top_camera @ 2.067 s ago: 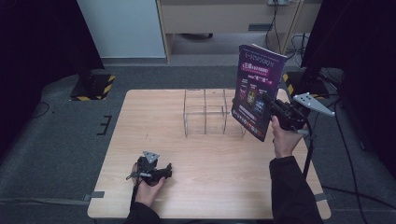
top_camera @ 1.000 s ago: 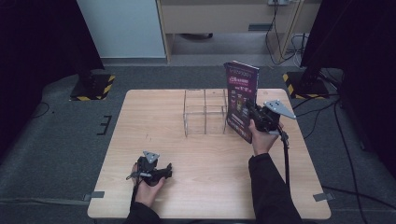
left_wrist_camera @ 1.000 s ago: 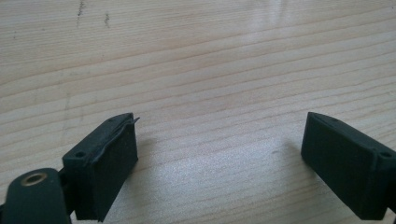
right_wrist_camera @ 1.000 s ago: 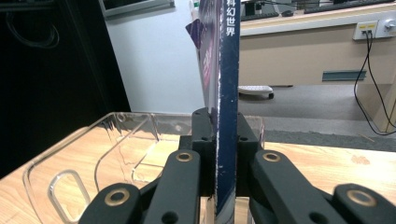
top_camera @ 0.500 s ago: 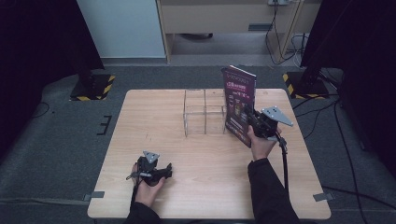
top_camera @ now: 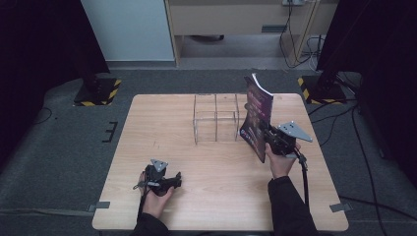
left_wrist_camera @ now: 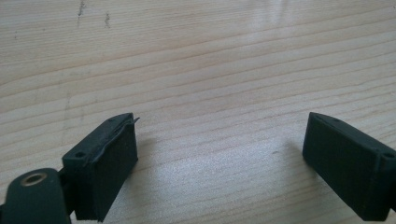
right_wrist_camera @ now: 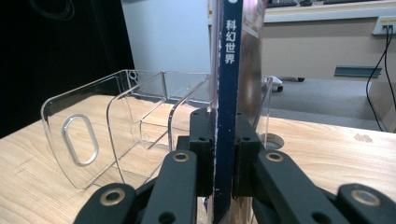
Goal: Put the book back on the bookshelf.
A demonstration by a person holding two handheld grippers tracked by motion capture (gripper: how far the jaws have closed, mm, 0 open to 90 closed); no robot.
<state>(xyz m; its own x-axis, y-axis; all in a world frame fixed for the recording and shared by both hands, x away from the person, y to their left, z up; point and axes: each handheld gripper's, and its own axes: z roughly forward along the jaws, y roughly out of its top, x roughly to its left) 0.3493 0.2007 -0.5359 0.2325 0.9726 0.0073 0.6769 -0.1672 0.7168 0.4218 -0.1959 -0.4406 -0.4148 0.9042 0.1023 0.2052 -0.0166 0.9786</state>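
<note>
A dark purple magazine point(top_camera: 256, 114) stands upright at the right end of a clear acrylic file holder point(top_camera: 216, 118), tilted a little. My right gripper point(top_camera: 268, 133) is shut on its spine edge. In the right gripper view the blue spine of the magazine point(right_wrist_camera: 227, 93) is clamped between the black jaws, with the clear holder point(right_wrist_camera: 116, 126) just beyond, to the left. My left gripper point(top_camera: 172, 181) rests on the table near the front edge, held by a hand. The left gripper view has its fingers point(left_wrist_camera: 105, 163) wide apart over bare wood, nothing between them.
The wooden table point(top_camera: 162, 128) sits on grey carpet. Yellow-black weighted bases point(top_camera: 98, 91) stand off both back corners. A cable point(top_camera: 302, 172) trails from the right gripper along the forearm. A cabinet and sockets lie beyond the far edge.
My right gripper has carried the magazine leftward and down, from the table's right side toward the right end of the clear holder. The left gripper has stayed put.
</note>
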